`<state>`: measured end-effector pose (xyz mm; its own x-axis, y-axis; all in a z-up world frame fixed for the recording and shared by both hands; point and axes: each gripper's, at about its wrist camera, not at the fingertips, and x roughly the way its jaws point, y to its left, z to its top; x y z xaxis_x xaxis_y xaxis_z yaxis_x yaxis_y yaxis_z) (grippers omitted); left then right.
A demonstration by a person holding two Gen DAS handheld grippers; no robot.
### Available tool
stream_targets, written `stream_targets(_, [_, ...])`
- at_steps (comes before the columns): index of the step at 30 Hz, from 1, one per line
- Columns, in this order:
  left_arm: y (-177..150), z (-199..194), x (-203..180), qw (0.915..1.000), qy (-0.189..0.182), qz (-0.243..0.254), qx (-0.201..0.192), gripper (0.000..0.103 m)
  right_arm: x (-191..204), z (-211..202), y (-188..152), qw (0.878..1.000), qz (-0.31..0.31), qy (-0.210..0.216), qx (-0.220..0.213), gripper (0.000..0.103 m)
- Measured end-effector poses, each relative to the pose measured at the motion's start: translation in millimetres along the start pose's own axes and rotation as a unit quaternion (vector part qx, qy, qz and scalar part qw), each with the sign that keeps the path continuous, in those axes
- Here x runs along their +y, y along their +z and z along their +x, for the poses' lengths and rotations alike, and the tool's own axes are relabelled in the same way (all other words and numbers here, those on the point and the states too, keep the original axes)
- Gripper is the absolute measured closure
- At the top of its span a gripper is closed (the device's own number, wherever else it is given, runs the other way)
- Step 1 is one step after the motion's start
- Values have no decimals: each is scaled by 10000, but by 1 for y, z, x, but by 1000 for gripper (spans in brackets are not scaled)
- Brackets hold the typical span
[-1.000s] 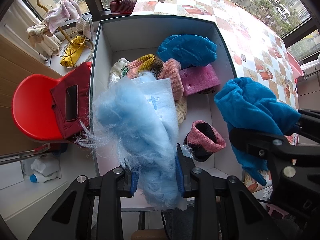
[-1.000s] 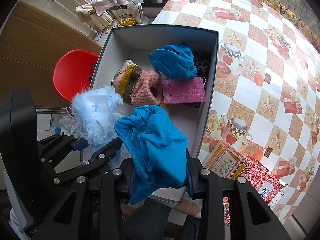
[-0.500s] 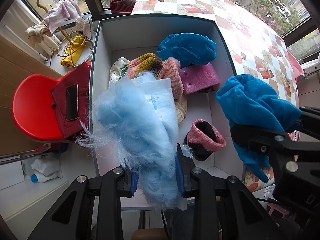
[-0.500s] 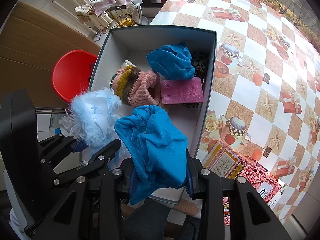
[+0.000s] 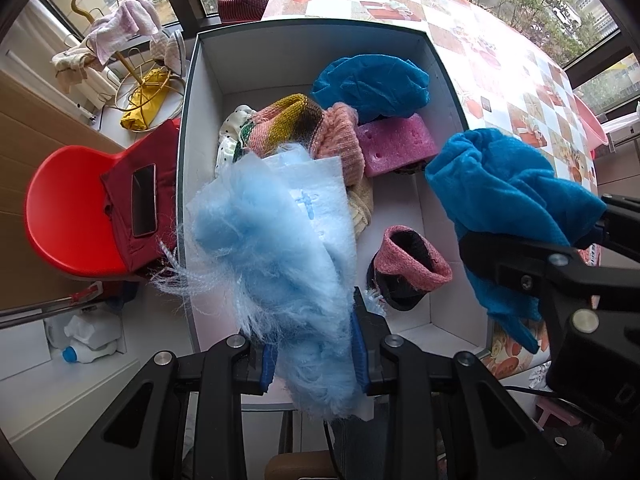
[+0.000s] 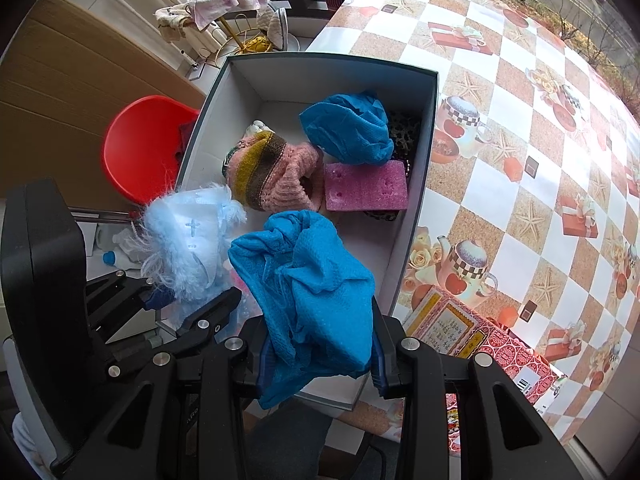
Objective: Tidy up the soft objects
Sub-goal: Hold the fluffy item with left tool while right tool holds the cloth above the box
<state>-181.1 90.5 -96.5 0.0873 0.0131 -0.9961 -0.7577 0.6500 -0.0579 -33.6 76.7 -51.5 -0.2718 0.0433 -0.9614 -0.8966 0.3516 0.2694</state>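
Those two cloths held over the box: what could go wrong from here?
The fluffy pale-blue duster hangs partly over the box wall, so it might drop outside. The blue cloth in the right gripper hangs near the front rim and could drape over it.

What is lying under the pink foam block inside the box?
A dark leopard-patterned item pokes out from beneath the pink foam block, behind it and at its near edge. Most of it is covered by the block and the blue cloth, so what it is can't be told.
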Motion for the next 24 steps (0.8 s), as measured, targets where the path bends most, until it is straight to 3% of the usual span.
stream_targets(24, [-2,-1,-4,9999,20,48,88,70,1,2,-2,10000,-9,9,4,64])
